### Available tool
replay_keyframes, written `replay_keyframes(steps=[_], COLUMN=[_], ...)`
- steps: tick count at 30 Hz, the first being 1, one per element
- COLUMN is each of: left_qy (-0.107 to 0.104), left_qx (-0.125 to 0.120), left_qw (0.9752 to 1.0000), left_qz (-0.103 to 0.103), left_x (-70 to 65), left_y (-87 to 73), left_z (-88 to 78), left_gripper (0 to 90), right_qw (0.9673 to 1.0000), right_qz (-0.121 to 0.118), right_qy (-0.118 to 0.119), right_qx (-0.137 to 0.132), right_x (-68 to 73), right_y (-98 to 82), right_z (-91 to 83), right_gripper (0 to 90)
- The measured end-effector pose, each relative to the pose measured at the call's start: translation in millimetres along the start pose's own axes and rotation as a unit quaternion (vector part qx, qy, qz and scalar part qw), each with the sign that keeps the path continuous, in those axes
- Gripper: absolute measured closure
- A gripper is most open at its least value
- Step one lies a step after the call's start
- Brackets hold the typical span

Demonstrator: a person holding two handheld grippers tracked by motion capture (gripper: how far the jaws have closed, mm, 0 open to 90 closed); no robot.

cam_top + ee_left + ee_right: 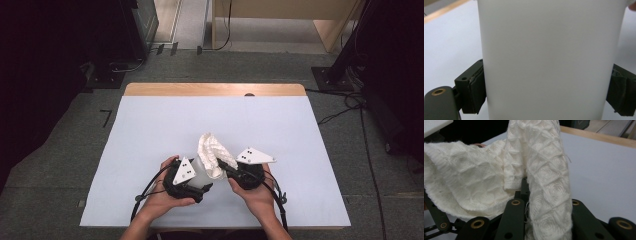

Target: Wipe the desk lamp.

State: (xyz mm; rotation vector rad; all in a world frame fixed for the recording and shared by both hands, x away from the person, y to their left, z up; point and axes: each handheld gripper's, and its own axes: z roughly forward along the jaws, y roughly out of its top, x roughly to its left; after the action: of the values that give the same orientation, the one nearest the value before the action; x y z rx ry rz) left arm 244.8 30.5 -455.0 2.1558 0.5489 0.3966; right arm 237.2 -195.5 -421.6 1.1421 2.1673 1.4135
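Note:
A white, smooth-walled cup [551, 55] stands between the pads [476, 92] of my left gripper [549, 95], which press on its two sides. In the high view that cup [200, 168] sits near the table's front middle, with the left gripper [200, 177] on it from the left. A cream waffle-weave cloth [541, 170] is pinched in my right gripper [525, 191] and drapes over its jaws. From above, the cloth [211, 149] rises in a bunch right beside the cup, with the right gripper [221, 163] reaching in from the right.
A pale mat [165, 120] covers the table, with a wooden strip [215, 89] along its far edge. Cables [345, 107] and dark stands lie on the floor beyond the right side. A light wooden desk [280, 12] stands far behind.

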Motion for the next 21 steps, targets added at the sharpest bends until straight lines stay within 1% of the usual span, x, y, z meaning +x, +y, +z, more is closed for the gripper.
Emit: replay_keyframes(steps=[1, 2, 4, 6, 8, 11, 13, 14, 15, 17, 19, 21], left_qy=[-0.002, -0.005, -0.008, -0.010, -0.011, -0.027, -0.029, -0.025, -0.020, -0.015, -0.018, -0.024], left_qx=[-0.001, -0.002, -0.005, -0.007, -0.008, -0.013, -0.014, -0.013, -0.012, -0.009, -0.008, -0.007], left_qw=[1.0000, 1.0000, 1.0000, 0.9999, 0.9999, 0.9995, 0.9993, 0.9992, 0.9991, 0.9990, 0.9992, 0.9995], left_qz=[0.000, 0.000, 0.002, 0.006, 0.006, 0.008, 0.017, 0.028, 0.035, 0.041, 0.034, 0.022], left_x=[0.7, 1.8, 2.7, 2.4, 2.4, 3.0, -0.4, -3.9, -6.6, -8.6, -6.8, -3.3], left_y=[0.0, 0.0, -0.2, -0.5, -0.4, -0.5, 0.0, 0.6, 1.3, 2.1, 1.8, 1.6], left_z=[0.5, 1.1, 2.5, 3.0, 3.8, 4.9, 5.5, 6.0, 6.6, 6.8, 6.2, 5.6], left_gripper=[8.4, 8.4, 8.4, 8.4, 8.4, 8.4, 8.4, 8.5, 8.5, 8.5, 8.5, 8.5], right_qw=[1.0000, 1.0000, 0.9999, 1.0000, 1.0000, 0.9999, 0.9998, 0.9996, 0.9996, 0.9996, 0.9998, 1.0000], right_qz=[0.002, 0.009, 0.011, 0.005, 0.002, -0.004, 0.000, 0.001, -0.003, -0.010, -0.011, -0.003], right_qy=[-0.001, 0.001, 0.002, -0.003, 0.001, 0.010, 0.018, 0.024, 0.025, 0.016, 0.006, -0.007], right_qx=[0.000, 0.001, 0.004, 0.007, 0.007, 0.002, -0.006, -0.011, -0.015, -0.020, -0.016, -0.004], right_x=[-1.5, -2.5, -4.9, -5.2, -5.5, -4.3, -2.0, -0.3, 2.7, 5.3, 3.2, -4.4], right_y=[-1.8, -2.0, -1.6, -1.4, -0.4, 1.9, 3.9, 5.1, 6.4, 7.0, 5.5, 1.9], right_z=[1.2, 1.3, 1.4, 0.9, 0.2, -1.8, -3.5, -4.0, -3.9, -2.8, 0.0, 2.6], right_gripper=[77.7, 77.7, 77.7, 77.8, 77.8, 77.8, 77.8, 77.7, 77.6, 77.6, 77.5, 77.6])
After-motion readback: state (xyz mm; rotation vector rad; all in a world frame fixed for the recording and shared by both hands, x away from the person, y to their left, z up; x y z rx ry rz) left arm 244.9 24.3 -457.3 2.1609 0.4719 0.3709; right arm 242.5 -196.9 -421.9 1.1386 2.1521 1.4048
